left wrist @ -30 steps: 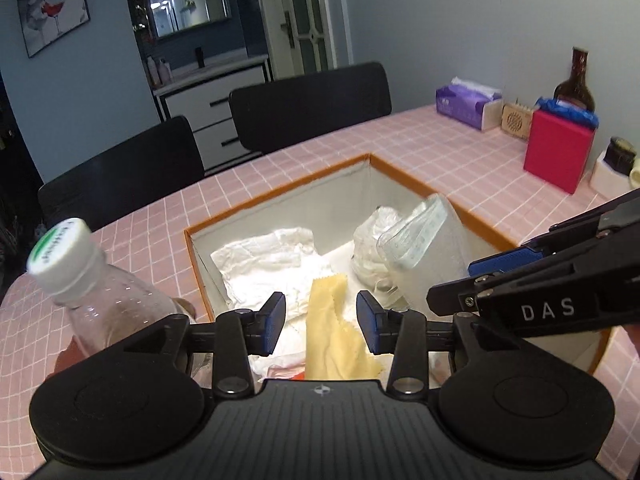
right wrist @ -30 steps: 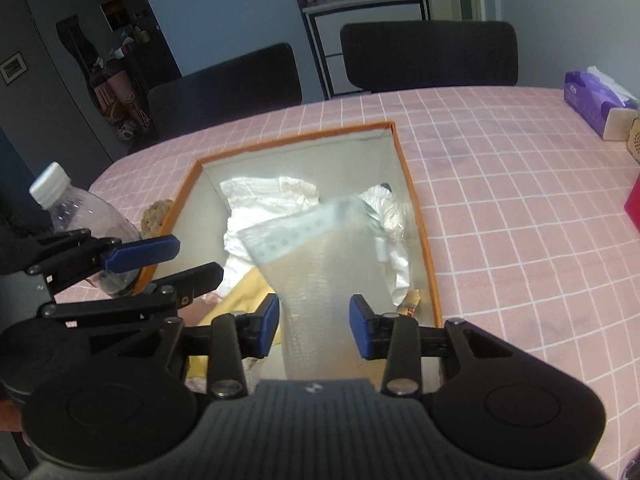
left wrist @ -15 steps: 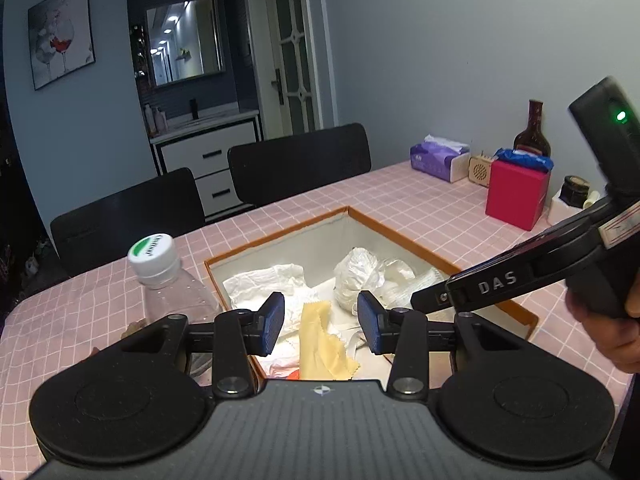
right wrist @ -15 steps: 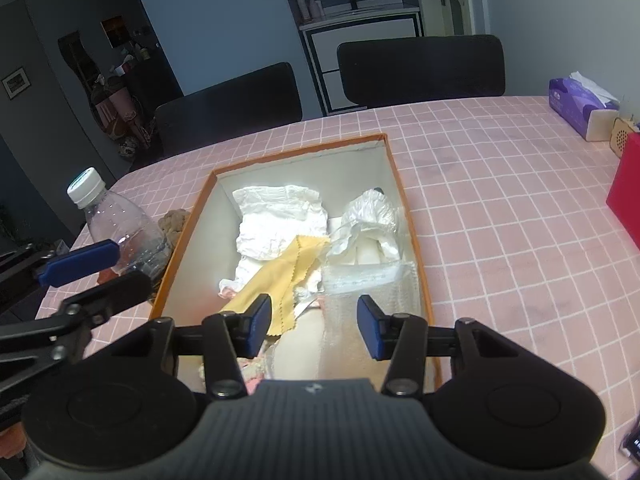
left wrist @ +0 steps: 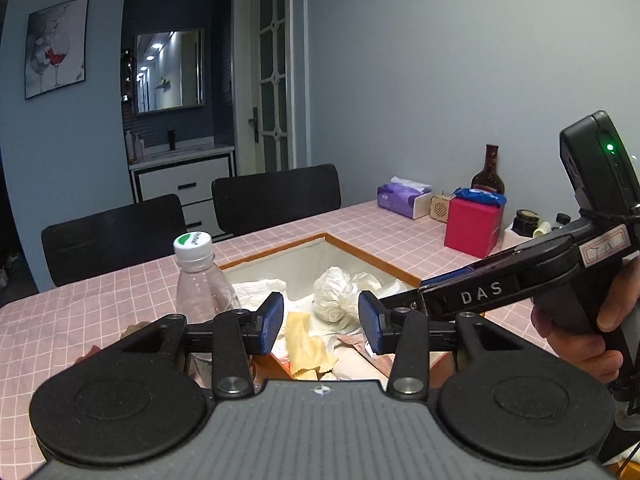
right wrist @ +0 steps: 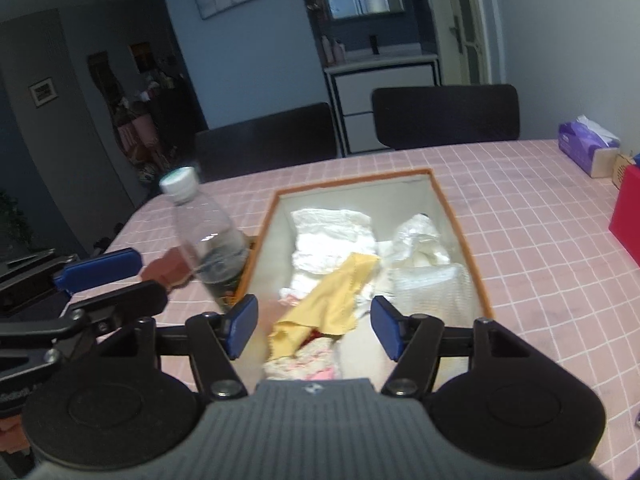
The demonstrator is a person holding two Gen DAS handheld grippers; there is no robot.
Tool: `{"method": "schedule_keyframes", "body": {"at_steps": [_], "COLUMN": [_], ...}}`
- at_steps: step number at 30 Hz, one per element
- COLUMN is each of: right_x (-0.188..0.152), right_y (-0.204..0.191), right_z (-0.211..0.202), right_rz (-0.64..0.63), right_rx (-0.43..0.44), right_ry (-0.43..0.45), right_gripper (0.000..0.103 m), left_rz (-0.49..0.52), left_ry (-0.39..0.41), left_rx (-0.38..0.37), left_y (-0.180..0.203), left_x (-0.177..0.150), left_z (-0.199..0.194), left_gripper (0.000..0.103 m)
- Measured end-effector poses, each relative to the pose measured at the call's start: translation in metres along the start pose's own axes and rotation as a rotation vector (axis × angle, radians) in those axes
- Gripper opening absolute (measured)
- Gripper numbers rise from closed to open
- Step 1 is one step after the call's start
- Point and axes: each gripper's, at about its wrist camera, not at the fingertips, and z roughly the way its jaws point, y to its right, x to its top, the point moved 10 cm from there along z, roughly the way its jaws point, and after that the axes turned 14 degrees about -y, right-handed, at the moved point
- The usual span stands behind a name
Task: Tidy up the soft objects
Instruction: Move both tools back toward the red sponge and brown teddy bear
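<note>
With its jaws just opened and nothing between them, the right gripper (right wrist: pixel 313 329) is drawn back beside the likewise empty, parted left gripper (left wrist: pixel 321 322), while the released bubble-wrap bag (right wrist: pixel 432 285) is left against the box's (right wrist: pixel 460 224) right wall, so this placement appears finished.

Pink-checked table (right wrist: pixel 500 216): box (right wrist: pixel 460 220), bottle (right wrist: pixel 208 240)

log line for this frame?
left tool: open, empty | right tool: jaws just opening, empty | bubble wrap: in box | bottle: outside box
</note>
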Motion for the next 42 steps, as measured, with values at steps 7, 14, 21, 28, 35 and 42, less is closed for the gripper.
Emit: {"method": "schedule_keyframes", "body": {"at_steps": [7,14,21,28,35,42], "right_x": [-0.021,-0.049,-0.075,-0.082,-0.079,-0.065], "right_y": [-0.042,-0.088,-0.13,-0.162,-0.179,-0.197], "right_z": [-0.01,0.009,0.046,0.081,0.118,0.149], "right_rz": [-0.051,-0.129,-0.169,-0.198,-0.23,-0.301], "right_rx": [-0.011,-0.027,0.014,0.001,-0.083,-0.172], "right_ry": [0.065,0.109,0.118,0.117,0.09,0.098], "right_gripper": [0.069,0.07,0.07,0.07,0.07,0.069], "left_rz": [-0.024,-0.065,-0.129,-0.161,-0.111,-0.081], "left_ry": [0.041,0.028,-0.034,-0.094,-0.14,-0.166], "left_rx": [0.036,0.112,0.125,0.142,0.14,0.187], "left_y": [-0.033,-0.077,-0.112,-0.144,-0.163,-0.189], "left_x": [-0.026,-0.066,-0.107,-0.138,-0.151,-0.151], "left_z": [-0.025,-0.028,-0.022,-0.012,0.002,0.014], "left_gripper": [0.05,0.05,0.05,0.05,0.05,0.05]}}
